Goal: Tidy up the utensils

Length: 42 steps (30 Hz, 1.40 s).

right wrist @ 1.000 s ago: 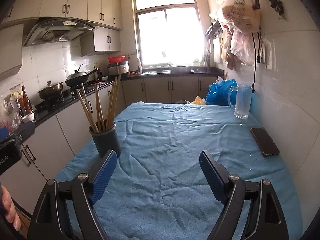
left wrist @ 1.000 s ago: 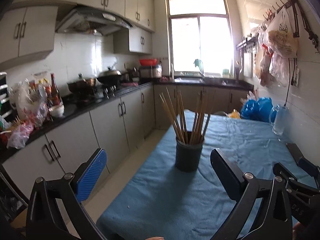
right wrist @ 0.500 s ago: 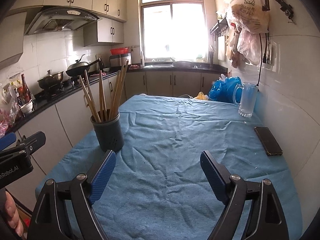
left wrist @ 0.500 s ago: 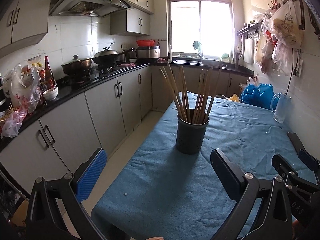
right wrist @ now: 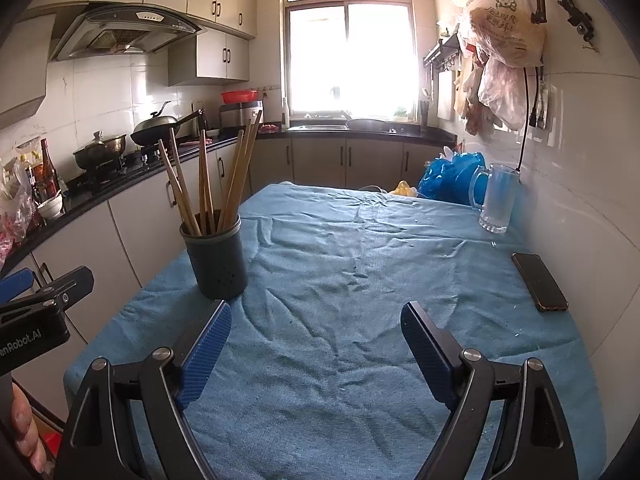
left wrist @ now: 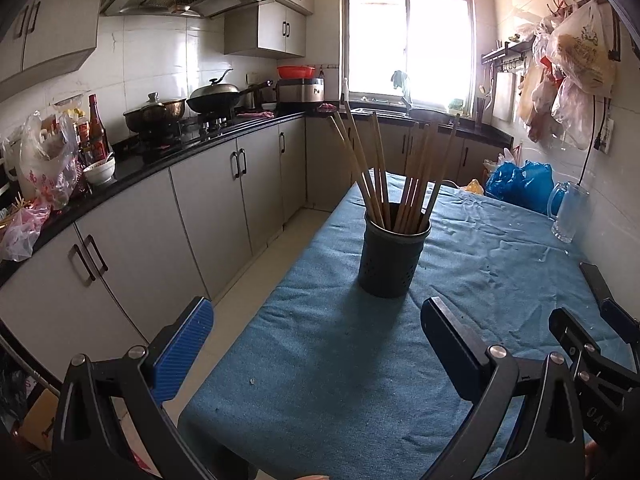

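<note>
I see the chopstick holder (left wrist: 394, 256) dead ahead of my spread left tongs (left wrist: 316, 334), chopsticks (left wrist: 396, 172) roughly upright; right tongs (right wrist: 316, 340) spread, probably farther.

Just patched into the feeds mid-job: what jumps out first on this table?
A dark round perforated holder bristling with long wooden chopsticks stands upright near the left edge of the blue tablecloth. By the right wall lie a black phone and, farther back, a clear glass mug. Both tools, left and right, are open and empty.
</note>
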Each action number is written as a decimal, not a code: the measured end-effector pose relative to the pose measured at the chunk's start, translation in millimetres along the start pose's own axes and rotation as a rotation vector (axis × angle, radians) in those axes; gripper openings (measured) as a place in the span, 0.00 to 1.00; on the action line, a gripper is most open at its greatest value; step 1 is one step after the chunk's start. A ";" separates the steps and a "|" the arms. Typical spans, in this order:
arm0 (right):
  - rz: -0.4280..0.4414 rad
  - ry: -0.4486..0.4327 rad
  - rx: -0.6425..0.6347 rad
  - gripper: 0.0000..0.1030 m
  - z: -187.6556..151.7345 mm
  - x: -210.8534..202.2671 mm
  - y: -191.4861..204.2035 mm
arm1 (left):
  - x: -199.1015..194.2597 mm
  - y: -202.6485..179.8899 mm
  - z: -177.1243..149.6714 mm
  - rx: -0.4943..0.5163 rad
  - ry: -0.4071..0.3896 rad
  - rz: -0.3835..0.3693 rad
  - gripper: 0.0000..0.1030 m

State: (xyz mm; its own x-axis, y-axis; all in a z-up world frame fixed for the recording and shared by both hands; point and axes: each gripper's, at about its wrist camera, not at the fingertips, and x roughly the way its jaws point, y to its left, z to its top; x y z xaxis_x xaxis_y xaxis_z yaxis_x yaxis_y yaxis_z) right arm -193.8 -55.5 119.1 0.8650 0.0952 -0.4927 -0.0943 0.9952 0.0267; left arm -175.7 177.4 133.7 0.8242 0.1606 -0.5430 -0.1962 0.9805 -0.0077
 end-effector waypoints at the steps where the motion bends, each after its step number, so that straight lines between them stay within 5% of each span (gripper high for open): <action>1: -0.001 -0.003 -0.003 0.87 -0.3 -0.1 0.7 | 0.3 0.6 -0.6 -0.002 0.001 -0.001 1.00; 42: 0.006 -0.019 -0.015 0.88 -2.7 6.8 10.6 | 11.3 -1.0 -4.7 -0.002 0.020 -0.008 1.00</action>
State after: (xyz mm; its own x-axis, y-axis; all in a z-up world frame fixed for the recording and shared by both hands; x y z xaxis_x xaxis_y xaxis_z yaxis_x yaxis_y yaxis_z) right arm -190.2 -44.3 113.6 0.8736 0.1018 -0.4760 -0.1070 0.9941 0.0162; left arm -168.7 177.7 123.6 0.8153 0.1501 -0.5592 -0.1906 0.9816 -0.0143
